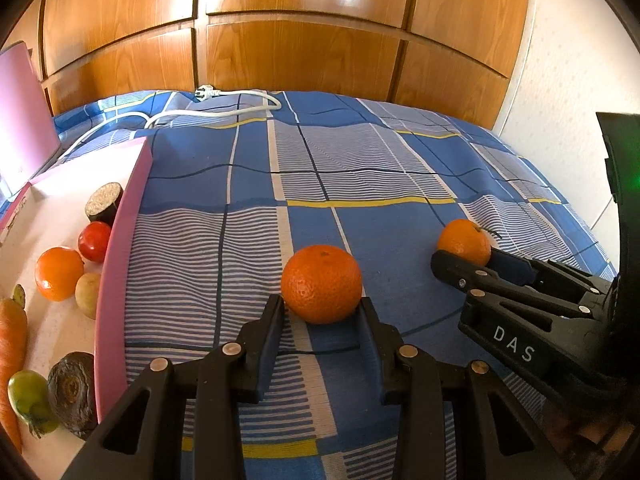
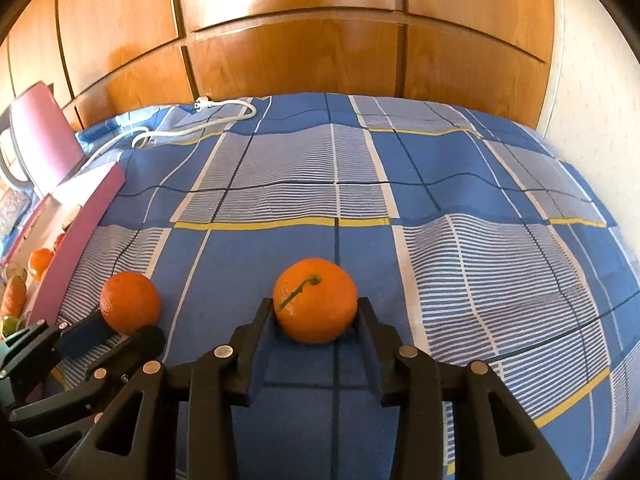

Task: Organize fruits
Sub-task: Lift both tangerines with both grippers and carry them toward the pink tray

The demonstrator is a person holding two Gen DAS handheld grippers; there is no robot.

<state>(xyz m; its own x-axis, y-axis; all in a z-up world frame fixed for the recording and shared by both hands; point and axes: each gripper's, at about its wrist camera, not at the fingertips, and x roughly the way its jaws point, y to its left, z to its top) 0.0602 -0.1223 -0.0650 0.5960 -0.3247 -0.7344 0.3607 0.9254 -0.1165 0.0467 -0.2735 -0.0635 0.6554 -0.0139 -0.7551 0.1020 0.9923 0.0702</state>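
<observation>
left gripper [image 1: 322,312] | clamps plain mandarin [image 1: 321,283] | right gripper [image 2: 316,314] | clamps stemmed mandarin [image 2: 315,301] | pink box [image 1: 120,264] lies leftward, left gripper nearer

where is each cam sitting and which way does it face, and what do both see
Left wrist: on the left gripper, facing forward and down at an orange between its fingers; the right gripper shows at right.
Right wrist: on the right gripper, facing forward and down at the stemmed orange; the left gripper shows at left.
Shared: both oranges, blue checked bedspread, pink box, white cable.
</observation>
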